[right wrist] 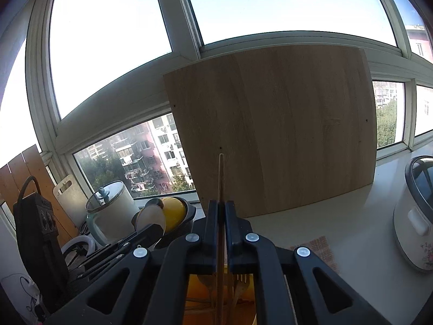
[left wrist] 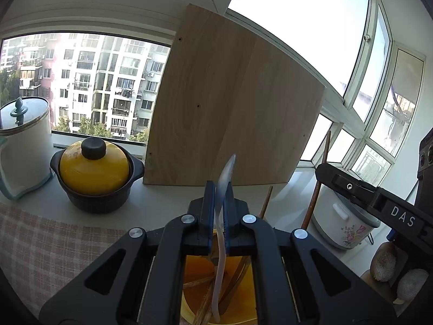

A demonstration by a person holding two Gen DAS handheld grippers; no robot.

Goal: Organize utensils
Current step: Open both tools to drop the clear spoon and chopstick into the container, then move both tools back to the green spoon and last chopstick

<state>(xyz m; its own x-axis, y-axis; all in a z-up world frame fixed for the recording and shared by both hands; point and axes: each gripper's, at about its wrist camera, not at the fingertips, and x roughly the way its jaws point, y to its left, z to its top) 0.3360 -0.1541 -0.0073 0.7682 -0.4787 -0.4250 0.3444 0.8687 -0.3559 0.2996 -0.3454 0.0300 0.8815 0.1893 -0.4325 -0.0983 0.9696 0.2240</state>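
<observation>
My left gripper (left wrist: 219, 187) is shut on a pale translucent spoon (left wrist: 226, 173), bowl up, its handle hanging down into a yellow container (left wrist: 243, 308) that holds several wooden utensils. My right gripper (right wrist: 221, 205) is shut on a thin wooden chopstick (right wrist: 220, 173), held upright, its lower end over the same yellow container (right wrist: 194, 284), where a wooden spoon and fork (right wrist: 240, 281) show. In the left wrist view the right gripper (left wrist: 379, 197) reaches in from the right with the chopstick (left wrist: 319, 178). In the right wrist view the left gripper (right wrist: 143, 233) holds the spoon (right wrist: 150, 216) at the left.
A wooden board (left wrist: 232, 103) leans against the window behind. A yellow-lidded black pot (left wrist: 93, 173) and a white lidded pot (left wrist: 24, 146) stand at the left. A white rice cooker (right wrist: 414, 214) stands at the right. A checked cloth (left wrist: 40, 249) covers the counter's left.
</observation>
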